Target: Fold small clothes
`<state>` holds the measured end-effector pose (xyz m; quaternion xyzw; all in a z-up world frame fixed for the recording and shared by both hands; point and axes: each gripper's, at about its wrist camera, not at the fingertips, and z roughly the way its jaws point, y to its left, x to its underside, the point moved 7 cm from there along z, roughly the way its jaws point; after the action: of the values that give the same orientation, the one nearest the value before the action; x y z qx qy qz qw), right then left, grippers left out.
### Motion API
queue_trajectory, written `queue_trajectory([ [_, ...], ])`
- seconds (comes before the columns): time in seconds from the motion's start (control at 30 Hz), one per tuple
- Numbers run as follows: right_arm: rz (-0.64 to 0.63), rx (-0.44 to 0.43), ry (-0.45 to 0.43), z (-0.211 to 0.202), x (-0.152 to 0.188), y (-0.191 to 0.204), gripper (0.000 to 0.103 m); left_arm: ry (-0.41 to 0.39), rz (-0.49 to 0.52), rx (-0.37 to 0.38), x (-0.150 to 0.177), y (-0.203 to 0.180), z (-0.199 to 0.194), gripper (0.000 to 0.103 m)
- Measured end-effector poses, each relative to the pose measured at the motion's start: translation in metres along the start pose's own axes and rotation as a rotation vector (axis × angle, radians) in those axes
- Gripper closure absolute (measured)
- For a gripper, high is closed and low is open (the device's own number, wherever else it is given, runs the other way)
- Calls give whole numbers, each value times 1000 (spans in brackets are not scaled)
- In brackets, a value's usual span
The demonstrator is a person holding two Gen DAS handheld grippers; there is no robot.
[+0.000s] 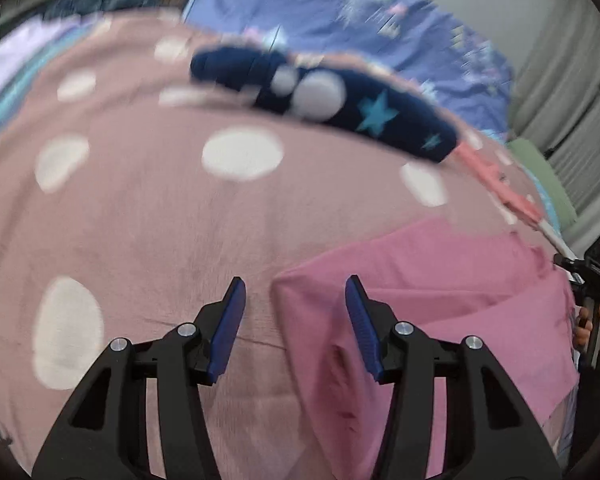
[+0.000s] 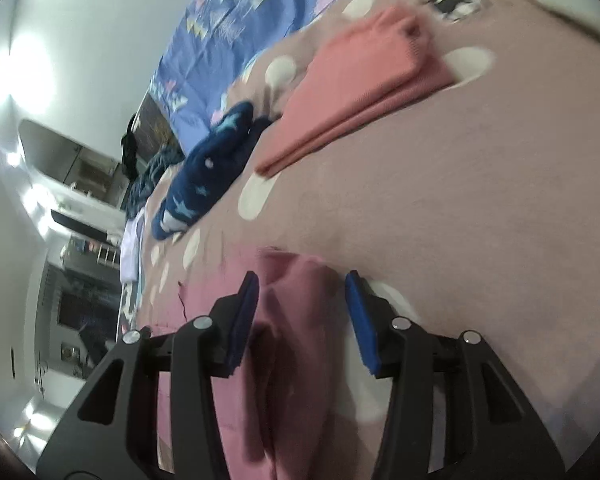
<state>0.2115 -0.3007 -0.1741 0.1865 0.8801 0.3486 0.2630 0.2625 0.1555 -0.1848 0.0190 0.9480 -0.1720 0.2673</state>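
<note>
Both grippers hang low over the bed, each with its jaws spread wide and nothing between them. Beneath everything lies the bedspread (image 1: pixel 140 216), dusty pink with pale spots, and beyond its far edge a blue patterned sheet (image 1: pixel 340 4). Largest of the clothes is the pink garment (image 1: pixel 440 304), spread near the closest edge of the bedspread; it is the piece in hand, seemingly part folded, with layered edges showing. From the left gripper (image 1: pixel 296 320) it stretches away to the right, its near left corner lying almost between the open blades, and its long axis runs across that view towards the right gripper (image 2: pixel 302 320), whose black frame shows at its far end. In the right wrist view the same cloth runs lengthwise under and between the blades, so each tool sits at one end; neither is clearly nearer. A fold would likely call for both to close on their ends and carry one over the other. Farther up the bedspread lies a salmon garment (image 2: pixel 356 96), folded flat, and beside it towards the far edge a navy garment (image 1: pixel 340 104) with teal stars, bunched.
</note>
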Motion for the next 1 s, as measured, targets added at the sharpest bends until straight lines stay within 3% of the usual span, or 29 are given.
queue_trajectory([
  [0.03,-7,3,5,4,-1,4,57,-5,-8,9,-1,1,5,51],
  [0.07,-24,24,5,7,-3,8,70,-31,-9,37,-4,-4,5,51],
  [0.1,-42,56,-2,6,-4,13,99,-29,-8,85,-4,-11,5,65],
  [0.13,-48,93,-37,-2,-5,16,98,-24,0,127,-3,-19,6,100],
  [0.17,-56,119,-70,-10,-4,18,99,-22,30,116,-2,-25,6,98],
  [0.23,-81,199,-127,-25,-3,17,100,-46,141,15,4,-33,4,98],
  [0.27,-115,322,-153,-28,-4,8,100,-47,169,-24,7,-32,5,98],
  [0.3,-135,378,-147,-25,-4,1,100,-43,182,-47,9,-30,9,98],
  [0.37,-105,337,-100,-13,1,-12,99,-48,176,-47,9,-28,10,97],
  [0.43,-89,296,-140,-24,4,-8,96,-60,157,-49,7,-28,8,92],
  [0.5,-108,299,-192,-41,7,0,81,-90,154,-63,5,-27,-4,80],
  [0.57,-175,300,-225,-61,18,14,75,-136,150,-61,5,-26,-25,72],
  [0.67,-256,233,-186,-78,43,36,72,-193,161,-3,16,-30,-65,67],
  [0.77,-280,163,-125,-82,68,45,64,-162,195,83,44,-42,-85,67],
  [0.93,-265,185,-66,-64,83,39,61,-80,248,100,81,-56,-76,67],
  [0.97,-253,180,-59,-62,84,38,65,-68,248,93,84,-55,-71,67],
  [1.0,-249,174,-52,-56,84,41,83,-54,237,88,86,-54,-67,67],
])
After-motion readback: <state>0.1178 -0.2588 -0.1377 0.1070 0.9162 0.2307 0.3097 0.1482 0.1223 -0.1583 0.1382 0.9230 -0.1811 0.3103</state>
